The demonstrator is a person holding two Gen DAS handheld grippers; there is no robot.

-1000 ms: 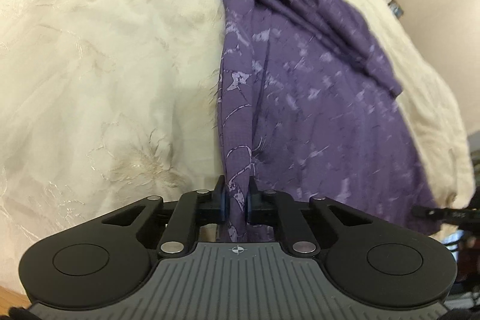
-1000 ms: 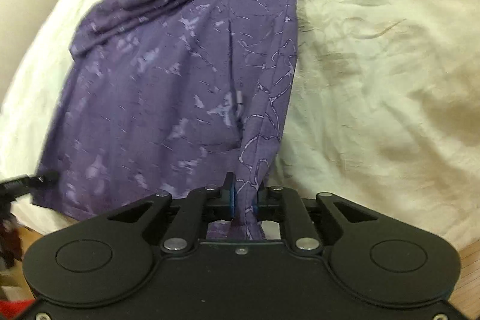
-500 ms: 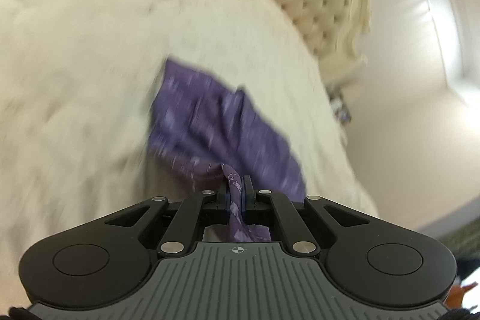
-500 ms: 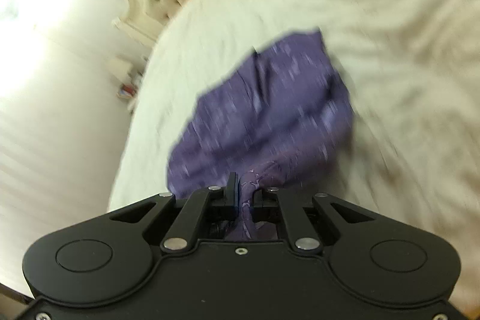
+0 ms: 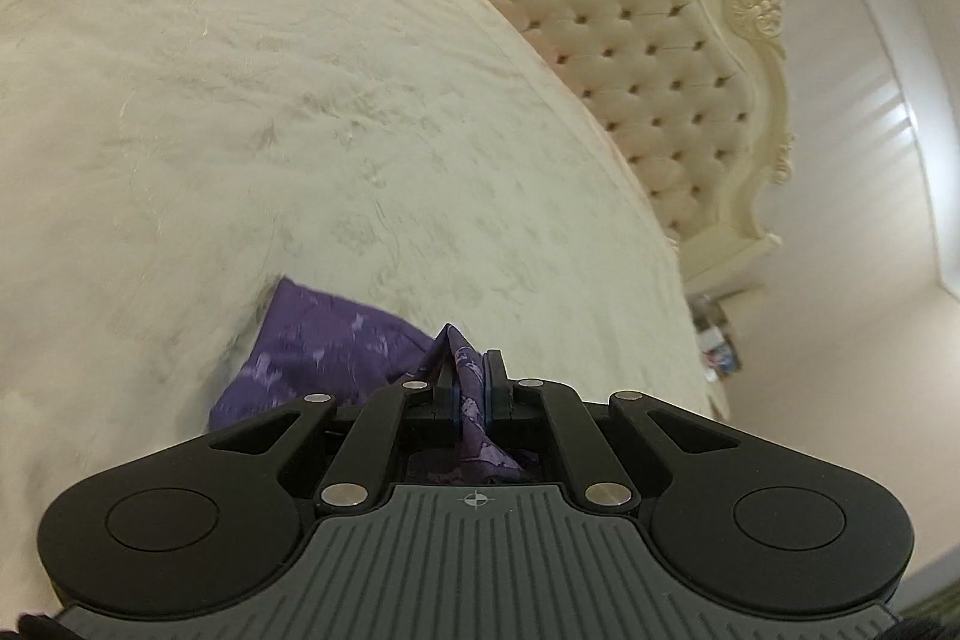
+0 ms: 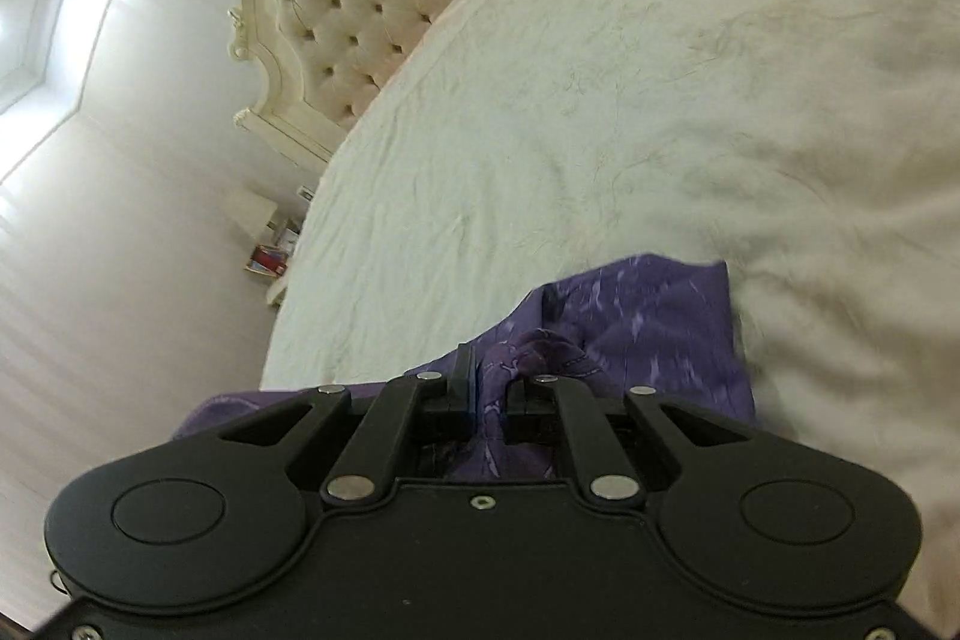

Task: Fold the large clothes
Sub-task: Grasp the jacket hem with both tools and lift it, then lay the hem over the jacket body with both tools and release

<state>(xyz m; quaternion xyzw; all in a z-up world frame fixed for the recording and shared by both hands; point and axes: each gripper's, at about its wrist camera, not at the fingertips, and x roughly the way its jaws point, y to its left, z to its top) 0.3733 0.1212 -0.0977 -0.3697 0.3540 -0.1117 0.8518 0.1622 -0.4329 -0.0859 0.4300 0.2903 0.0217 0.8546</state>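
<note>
While the big cream bed fills most of both views, the left gripper is squeezed tight on a bunched bit of the purple cloth. The cloth has pale marks all over it. In the left wrist view, a small peak of it sticks up between the two black fingers, and the rest hangs down and to the left, low over the cream cover. The right gripper is also squeezed tight on the purple cloth. In the right wrist view, a thick fold sits between its fingers, and more cloth spreads out to the right and a little to the left behind the gripper. The far edge of the cloth looks blurry in both views. Past the bed stands a cream headboard with buttons and curly carving on top. Next to it, by the wall, is a small bedside stand with a few small things on it, too small to tell.
</note>
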